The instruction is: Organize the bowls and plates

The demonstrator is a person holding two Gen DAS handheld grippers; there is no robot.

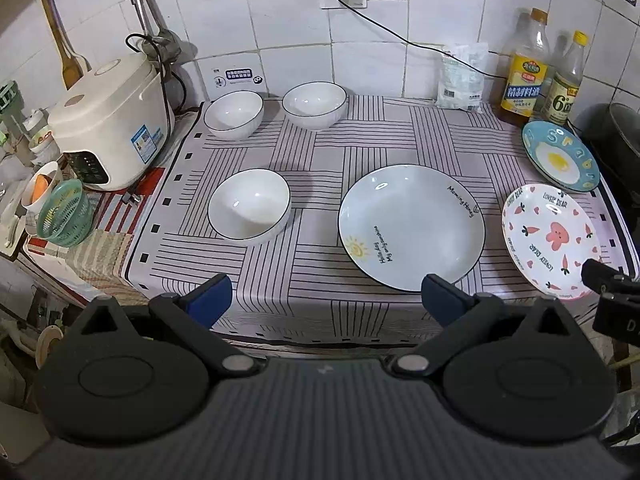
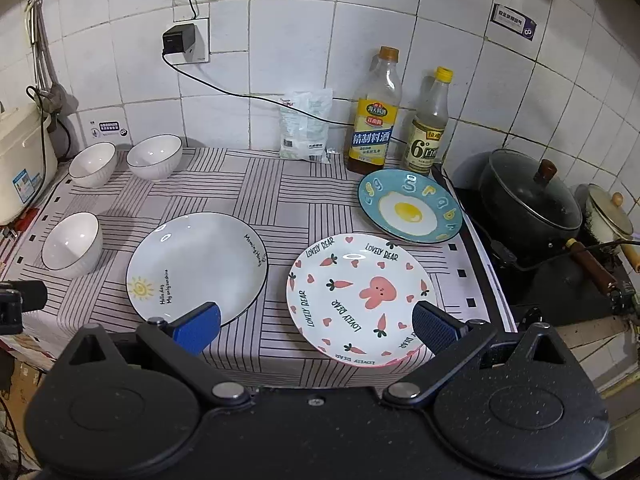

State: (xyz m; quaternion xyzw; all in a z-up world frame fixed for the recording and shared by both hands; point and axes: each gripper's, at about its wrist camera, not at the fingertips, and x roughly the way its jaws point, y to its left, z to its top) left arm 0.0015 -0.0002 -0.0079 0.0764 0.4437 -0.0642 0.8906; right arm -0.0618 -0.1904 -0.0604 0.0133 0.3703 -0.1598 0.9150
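At the far left a rice cooker [image 1: 110, 128] is seen, cut off at the frame edge in the right wrist view. On the striped cloth [image 1: 320, 276] two bowls [image 1: 234, 114] [image 1: 315, 105] are set upright near the wall, just beside each other, and a third bowl [image 1: 249, 203] is set nearer the front edge, mouth up. The left gripper [image 1: 326, 298] is held spread wide over the cloth's front edge, nothing between its blue pads. To the right of the third bowl the sun plate [image 1: 412, 226] is laid flat, its lettering turned sideways. Next, the bear plate [image 2: 360, 298] is laid flat at the front edge; the right gripper [image 2: 316, 326] is held wide apart over it, one pad hiding part of its rim, though contact cannot be judged. Behind it the egg plate [image 2: 410, 210] is laid, just in front of two bottles [image 2: 374, 114] [image 2: 430, 124]. A lidded pot [image 2: 530, 200] is seen at the far right, its contents hidden.
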